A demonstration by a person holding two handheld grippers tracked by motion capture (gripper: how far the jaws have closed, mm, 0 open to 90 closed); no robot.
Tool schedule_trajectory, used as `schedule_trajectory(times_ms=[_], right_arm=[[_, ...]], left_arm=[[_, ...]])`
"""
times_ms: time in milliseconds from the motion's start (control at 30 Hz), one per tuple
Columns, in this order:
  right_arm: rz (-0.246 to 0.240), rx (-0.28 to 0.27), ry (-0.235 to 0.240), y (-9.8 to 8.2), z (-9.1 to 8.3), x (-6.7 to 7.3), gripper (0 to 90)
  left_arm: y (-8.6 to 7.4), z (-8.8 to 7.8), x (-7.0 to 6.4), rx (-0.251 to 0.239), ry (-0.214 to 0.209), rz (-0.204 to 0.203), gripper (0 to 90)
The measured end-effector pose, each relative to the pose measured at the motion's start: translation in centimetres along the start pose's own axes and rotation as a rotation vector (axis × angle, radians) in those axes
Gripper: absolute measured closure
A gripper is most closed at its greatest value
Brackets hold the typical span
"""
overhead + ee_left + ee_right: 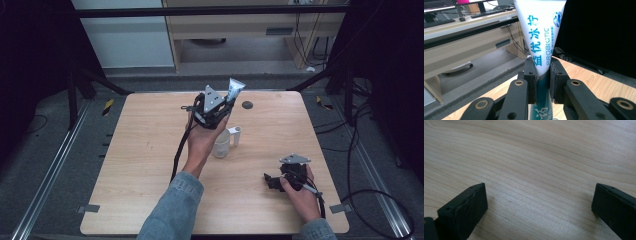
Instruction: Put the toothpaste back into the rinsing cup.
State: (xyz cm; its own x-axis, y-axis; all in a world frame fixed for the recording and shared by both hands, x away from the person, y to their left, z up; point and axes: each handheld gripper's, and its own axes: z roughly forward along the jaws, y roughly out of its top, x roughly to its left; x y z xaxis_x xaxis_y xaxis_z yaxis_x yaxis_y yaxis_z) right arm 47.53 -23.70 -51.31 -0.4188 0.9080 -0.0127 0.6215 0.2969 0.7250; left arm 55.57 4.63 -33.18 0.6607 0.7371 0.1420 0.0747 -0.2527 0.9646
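Toothpaste tube (539,40) sits clamped low in the left gripper (214,111); its slick taper might slip over the mug (221,144). Right gripper (539,207) gapes apart.

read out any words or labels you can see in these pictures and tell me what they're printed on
"益优冰柠": large blue characters down the white toothpaste tube clamped in the left gripper.
"PROBIOTIC": smaller blue letters beside them on the same tube.
A line of tiny characters next to "PROBIOTIC": too small to read.
A white character low on the tube's teal part: cut off, unreadable.
Cup, table: no text seen.
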Motion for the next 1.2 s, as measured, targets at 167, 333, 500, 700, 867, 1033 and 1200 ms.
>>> schedule_trajectory(times_ms=[167, 333, 500, 700, 867, 1033, 1200], right_arm=[[0.000, 0.000, 0.000, 0.0, 0.0, 0.0, 0.5], [0.000, -0.001, 0.000, 0.0, 0.0, 0.0, 0.4], [-0.002, -0.002, -0.001, 0.0, 0.0, 0.0, 0.4], [-0.002, -0.003, 0.000, 0.0, 0.0, 0.0, 0.4], [-0.002, -0.003, 0.000, 0.0, 0.0, 0.0, 0.5], [-0.002, -0.003, 0.000, 0.0, 0.0, 0.0, 0.5], [-0.002, -0.003, 0.000, 0.0, 0.0, 0.0, 0.4]], left_arm=[[-0.7, 0.2, 0.1, 0.011, 0.007, -0.007, 78.2], [-1.3, 0.3, 0.3, 0.010, 0.012, -0.022, 78.1], [-1.9, 0.5, 0.3, 0.021, 0.012, -0.025, 78.1], [-2.7, 0.7, 0.2, 0.032, 0.011, -0.033, 78.1], [-3.6, 0.9, 0.1, 0.051, 0.011, -0.028, 78.0], [-4.3, 1.3, 0.0, 0.064, 0.006, -0.036, 78.0], [-4.7, 1.5, -0.2, 0.070, 0.004, -0.039, 78.0]])
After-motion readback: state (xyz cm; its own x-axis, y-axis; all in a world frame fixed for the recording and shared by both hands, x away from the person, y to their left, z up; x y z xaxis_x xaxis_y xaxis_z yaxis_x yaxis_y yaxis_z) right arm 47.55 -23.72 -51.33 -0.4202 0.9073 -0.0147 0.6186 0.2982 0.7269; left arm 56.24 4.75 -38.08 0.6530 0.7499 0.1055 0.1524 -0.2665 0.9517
